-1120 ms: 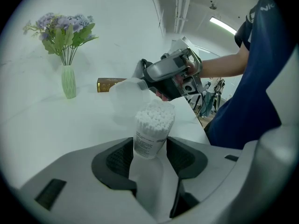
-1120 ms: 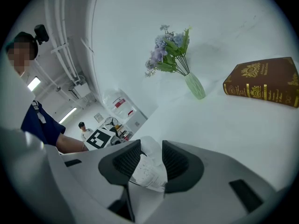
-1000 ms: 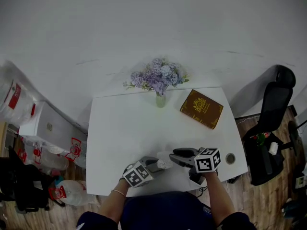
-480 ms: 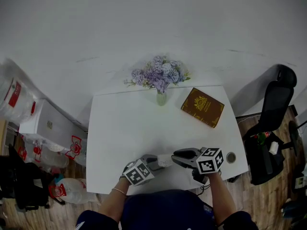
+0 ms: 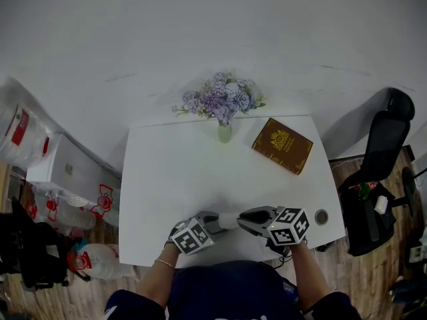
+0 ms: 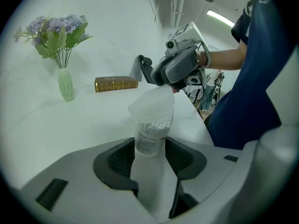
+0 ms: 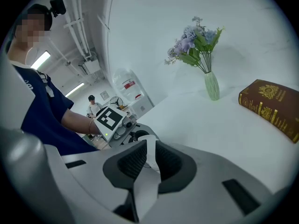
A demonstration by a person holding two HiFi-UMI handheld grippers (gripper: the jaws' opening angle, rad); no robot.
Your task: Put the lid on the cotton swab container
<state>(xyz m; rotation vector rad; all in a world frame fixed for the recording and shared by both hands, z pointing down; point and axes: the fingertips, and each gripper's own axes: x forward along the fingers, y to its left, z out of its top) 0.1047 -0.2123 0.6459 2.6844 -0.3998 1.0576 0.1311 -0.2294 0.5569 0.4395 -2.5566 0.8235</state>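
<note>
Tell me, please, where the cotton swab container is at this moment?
The cotton swab container is near the table's front edge, at the centre of the head view. It is clamped between the left hand-held gripper's jaws, with the lid tilted over its mouth.

Office or lab workroom, by look of it. My white counter (image 5: pixel 173 179) stands against plain white wall (image 5: pixel 200 32). Black swivel office chair (image 5: pixel 383 152) at right, on wood-plank floor (image 5: pixel 373 279). Big water jugs (image 5: pixel 17 135) at left. Bare ceiling pipes (image 7: pixel 81 27), strip light (image 6: pixel 219 17) overhead. Flower vase (image 5: pixel 225 133), brown book (image 5: pixel 281 145) at counter's far edge. Another person (image 7: pixel 93 105) far off.
</note>
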